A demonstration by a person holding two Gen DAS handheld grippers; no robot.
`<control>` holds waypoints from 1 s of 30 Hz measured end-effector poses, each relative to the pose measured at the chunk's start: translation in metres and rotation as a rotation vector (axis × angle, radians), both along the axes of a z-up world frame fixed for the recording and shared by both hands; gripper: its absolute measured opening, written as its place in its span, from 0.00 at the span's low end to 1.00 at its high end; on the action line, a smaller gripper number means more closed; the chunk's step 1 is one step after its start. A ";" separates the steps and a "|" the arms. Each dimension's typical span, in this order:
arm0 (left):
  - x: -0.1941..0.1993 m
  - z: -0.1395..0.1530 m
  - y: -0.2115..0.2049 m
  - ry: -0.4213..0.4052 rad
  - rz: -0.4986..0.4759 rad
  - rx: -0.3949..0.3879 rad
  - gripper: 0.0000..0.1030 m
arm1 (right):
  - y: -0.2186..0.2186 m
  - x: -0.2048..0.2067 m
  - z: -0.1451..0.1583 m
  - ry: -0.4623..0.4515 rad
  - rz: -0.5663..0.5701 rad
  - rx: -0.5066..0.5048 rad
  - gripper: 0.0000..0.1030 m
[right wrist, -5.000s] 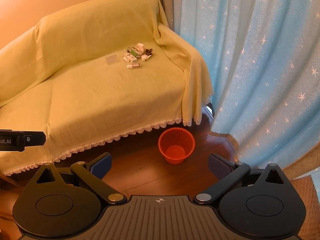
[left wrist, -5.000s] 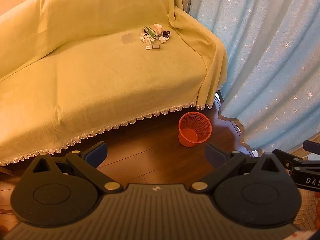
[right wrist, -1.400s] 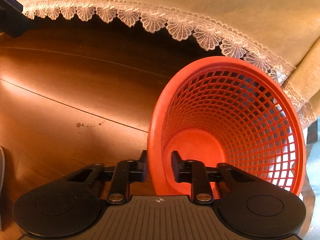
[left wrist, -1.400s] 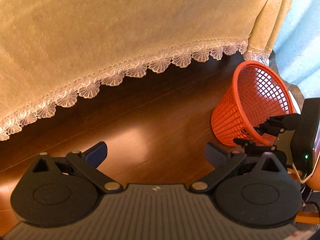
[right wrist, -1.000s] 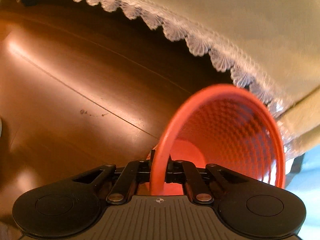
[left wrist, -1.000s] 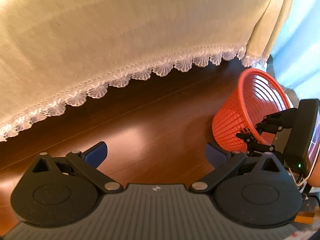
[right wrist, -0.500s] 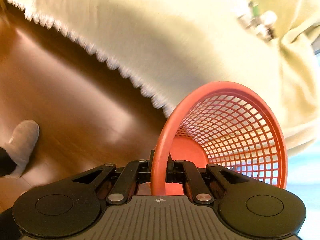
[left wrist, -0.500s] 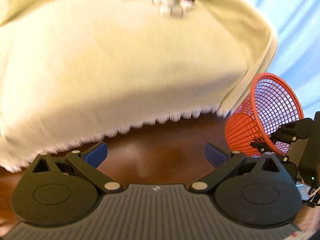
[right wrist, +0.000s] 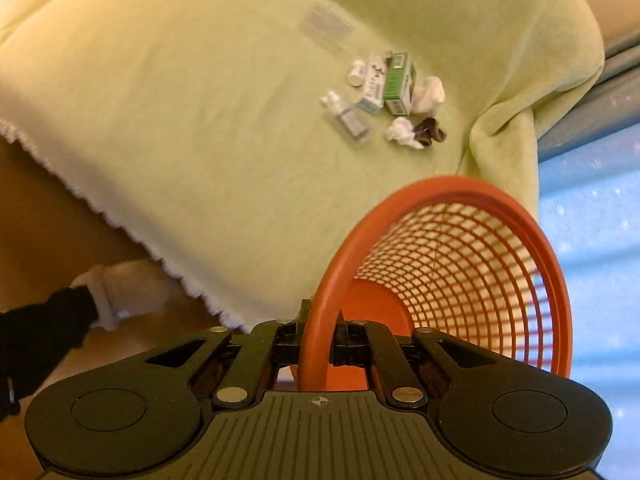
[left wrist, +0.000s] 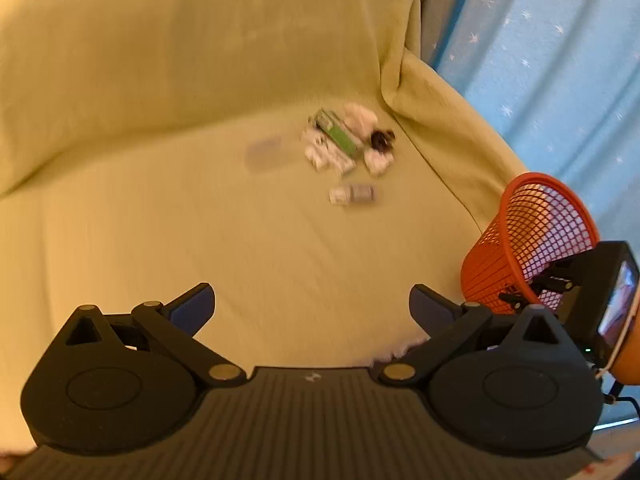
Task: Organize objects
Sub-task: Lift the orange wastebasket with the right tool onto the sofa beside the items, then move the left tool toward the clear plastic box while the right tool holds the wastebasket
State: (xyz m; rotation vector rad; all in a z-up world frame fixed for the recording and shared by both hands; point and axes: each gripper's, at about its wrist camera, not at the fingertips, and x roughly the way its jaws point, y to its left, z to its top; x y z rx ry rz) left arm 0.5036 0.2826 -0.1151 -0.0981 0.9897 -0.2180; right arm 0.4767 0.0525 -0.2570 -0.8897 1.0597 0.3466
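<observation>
My right gripper (right wrist: 318, 340) is shut on the rim of an orange mesh basket (right wrist: 460, 272), held up in the air and tilted toward the sofa. In the left wrist view the same basket (left wrist: 528, 248) hangs at the right, beside my right gripper's body. My left gripper (left wrist: 310, 306) is open and holds nothing, above the sofa seat. A small pile of clutter lies on the seat near the right armrest: a green box (right wrist: 398, 80), a small clear bottle (right wrist: 348, 120), crumpled white paper (right wrist: 402, 132), a dark item (right wrist: 430, 130). The pile (left wrist: 344, 140) looks blurred from the left.
A yellow-green cover with a lace hem drapes the sofa (right wrist: 200, 100). A blue star-patterned curtain (left wrist: 560, 60) hangs to the right. A person's foot in a white slipper (right wrist: 120, 292) stands on the brown wooden floor by the sofa's front.
The right gripper closed on the basket's rim and lifted it from the floor to sofa height. Both views rose from the floor to look over the seat and the clutter.
</observation>
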 end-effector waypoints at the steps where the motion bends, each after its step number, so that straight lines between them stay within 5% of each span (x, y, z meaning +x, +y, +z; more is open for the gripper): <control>1: 0.015 0.000 0.000 0.002 -0.002 0.006 0.99 | -0.007 0.012 -0.002 0.007 -0.009 0.001 0.02; 12: 0.152 -0.006 0.003 0.080 -0.006 0.001 0.99 | -0.020 0.140 -0.043 0.084 -0.065 -0.089 0.02; 24: 0.240 -0.042 -0.005 0.121 -0.272 -0.005 0.99 | -0.010 0.173 -0.055 0.076 -0.113 -0.134 0.02; 30: 0.269 -0.064 -0.016 0.141 -0.332 0.009 0.99 | -0.009 0.181 -0.055 0.039 -0.176 -0.115 0.02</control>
